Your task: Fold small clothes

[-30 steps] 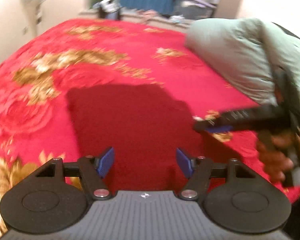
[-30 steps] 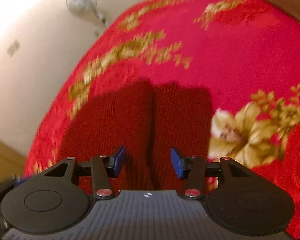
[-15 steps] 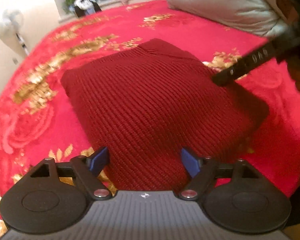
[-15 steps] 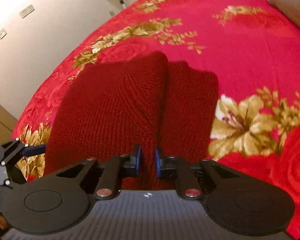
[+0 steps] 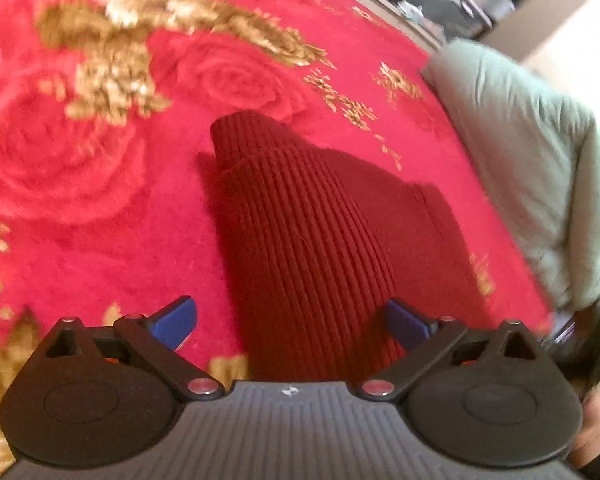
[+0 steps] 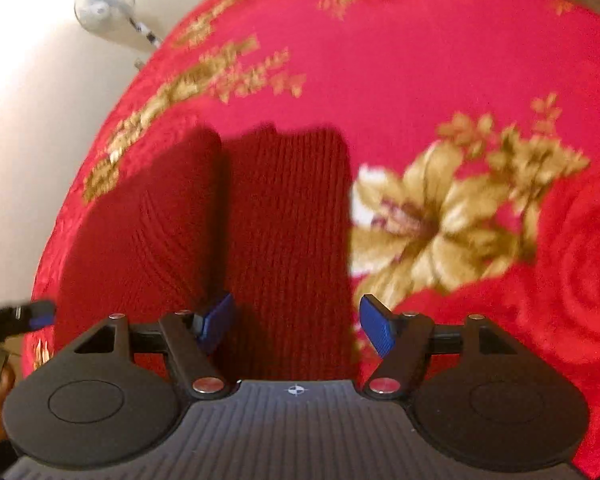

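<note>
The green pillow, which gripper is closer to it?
Left. The pillow lies just right of the open left gripper; the right gripper, open over the sweater, shows no pillow.

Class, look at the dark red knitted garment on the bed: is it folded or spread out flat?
Folded. The dark red knitted garment lies as a compact block with one panel doubled beside another along a crease, on the red floral blanket.

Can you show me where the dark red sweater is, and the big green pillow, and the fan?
dark red sweater point(image 5: 300, 240): left wrist view, on its ribbed top fold.
green pillow point(image 5: 540, 168): left wrist view, on its wrinkled side.
fan point(image 6: 102, 2): right wrist view, on its round head by the wall.
</note>
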`<action>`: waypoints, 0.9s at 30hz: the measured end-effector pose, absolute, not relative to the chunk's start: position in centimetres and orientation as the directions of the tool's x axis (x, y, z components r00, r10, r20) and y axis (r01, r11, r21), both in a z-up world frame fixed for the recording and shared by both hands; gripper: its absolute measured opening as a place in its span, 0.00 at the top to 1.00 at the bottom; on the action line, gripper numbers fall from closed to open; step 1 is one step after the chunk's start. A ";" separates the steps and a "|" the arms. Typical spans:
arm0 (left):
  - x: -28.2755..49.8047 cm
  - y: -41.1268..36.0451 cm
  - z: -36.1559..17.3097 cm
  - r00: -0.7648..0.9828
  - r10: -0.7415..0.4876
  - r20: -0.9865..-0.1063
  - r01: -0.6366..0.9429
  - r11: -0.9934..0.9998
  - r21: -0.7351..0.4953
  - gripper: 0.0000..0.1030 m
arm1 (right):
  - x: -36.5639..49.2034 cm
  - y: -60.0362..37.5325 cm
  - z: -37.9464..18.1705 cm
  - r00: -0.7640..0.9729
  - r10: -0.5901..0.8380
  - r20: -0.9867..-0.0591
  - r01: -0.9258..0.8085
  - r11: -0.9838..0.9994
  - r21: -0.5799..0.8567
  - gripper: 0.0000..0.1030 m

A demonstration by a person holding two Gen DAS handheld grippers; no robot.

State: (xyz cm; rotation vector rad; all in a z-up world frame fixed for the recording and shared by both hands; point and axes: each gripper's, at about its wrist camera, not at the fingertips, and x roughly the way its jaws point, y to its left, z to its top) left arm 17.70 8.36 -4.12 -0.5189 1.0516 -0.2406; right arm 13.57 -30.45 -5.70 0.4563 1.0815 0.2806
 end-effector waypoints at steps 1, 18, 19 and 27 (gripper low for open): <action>18.1 8.8 -4.8 0.475 -0.462 -0.749 -0.074 0.827 -0.557 0.01 | 13.5 -30.3 -6.2 0.444 0.438 -0.781 0.010 0.869 0.494 0.28; 21.0 4.8 -6.5 0.503 -0.488 -0.714 -0.017 0.820 -0.573 0.27 | 14.2 -29.3 -6.3 0.507 0.530 -0.680 -0.061 0.809 0.585 0.81; 20.7 4.7 -5.8 0.516 -0.477 -0.711 0.001 0.831 -0.557 0.33 | 14.2 -29.4 -6.3 0.518 0.527 -0.674 -0.052 0.806 0.589 0.85; 20.0 6.5 0.5 0.649 -0.414 -0.638 0.157 0.894 -0.420 0.42 | 14.9 -25.6 -3.6 0.633 0.527 -0.567 -0.115 0.788 0.605 0.93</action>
